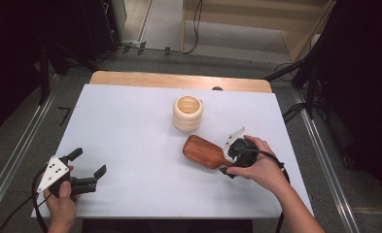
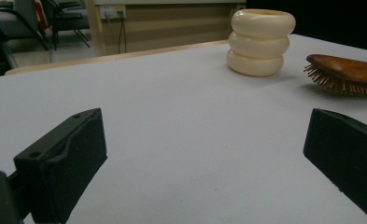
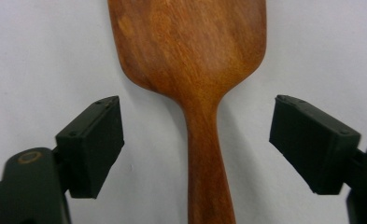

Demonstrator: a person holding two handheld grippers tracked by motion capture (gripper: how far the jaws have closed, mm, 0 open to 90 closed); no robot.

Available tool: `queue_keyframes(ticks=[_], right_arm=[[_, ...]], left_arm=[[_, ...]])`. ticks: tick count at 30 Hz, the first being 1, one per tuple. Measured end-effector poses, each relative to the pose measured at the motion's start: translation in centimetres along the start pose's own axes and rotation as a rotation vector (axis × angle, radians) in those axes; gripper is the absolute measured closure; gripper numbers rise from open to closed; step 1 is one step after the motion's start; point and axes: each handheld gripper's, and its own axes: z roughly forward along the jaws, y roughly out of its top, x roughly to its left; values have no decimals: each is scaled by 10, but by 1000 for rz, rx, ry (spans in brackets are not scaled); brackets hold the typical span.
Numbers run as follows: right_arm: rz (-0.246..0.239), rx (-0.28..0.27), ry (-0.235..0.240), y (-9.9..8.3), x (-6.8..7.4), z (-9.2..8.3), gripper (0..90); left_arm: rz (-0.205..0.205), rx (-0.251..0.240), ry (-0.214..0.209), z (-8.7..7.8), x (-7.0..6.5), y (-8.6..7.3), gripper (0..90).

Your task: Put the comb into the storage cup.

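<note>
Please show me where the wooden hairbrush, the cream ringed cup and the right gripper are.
wooden hairbrush (image 3: 190,42): right gripper view, on its wooden back.
cream ringed cup (image 1: 187,114): high view, on its side wall.
right gripper (image 3: 197,144): right gripper view, midway between its open jaws.

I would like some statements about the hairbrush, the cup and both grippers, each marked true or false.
1. The right gripper has its jaws on either side of the hairbrush handle, not yet pressing it. True.
2. The hairbrush lies with its bristles up. False: the wooden back faces up.
3. The left gripper holds the cream cup. False: its jaws are open with nothing between them, far from the cup.
4. The cream cup stands upright on the table. True.
</note>
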Motion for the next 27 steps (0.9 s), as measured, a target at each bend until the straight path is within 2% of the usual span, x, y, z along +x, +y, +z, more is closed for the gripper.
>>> queue_keyframes(ticks=[3,5,9,10,11,12,18,22,27], right_arm=[[10,6,0,0,1,2,184],[-3,19,17,1,1,5,237],[-4,28,19,2,1,9,244],[3,40,16,2,0,11,297],[3,40,16,2,0,11,297],[18,42,19,2,-2,12,346],[23,60,27,2,-4,16,437],[2,86,18,1,-3,22,512],[-11,89,8,3,-3,24,547]], left_arm=[[1,2,-1,0,0,0,0],[2,2,-1,0,0,0,0],[2,2,-2,0,0,0,0],[2,2,-2,0,0,0,0],[2,2,-1,0,0,0,0],[2,2,-1,0,0,0,0],[0,2,-3,0,0,0,0],[2,2,-4,0,0,0,0],[-2,5,-6,1,0,0,0]])
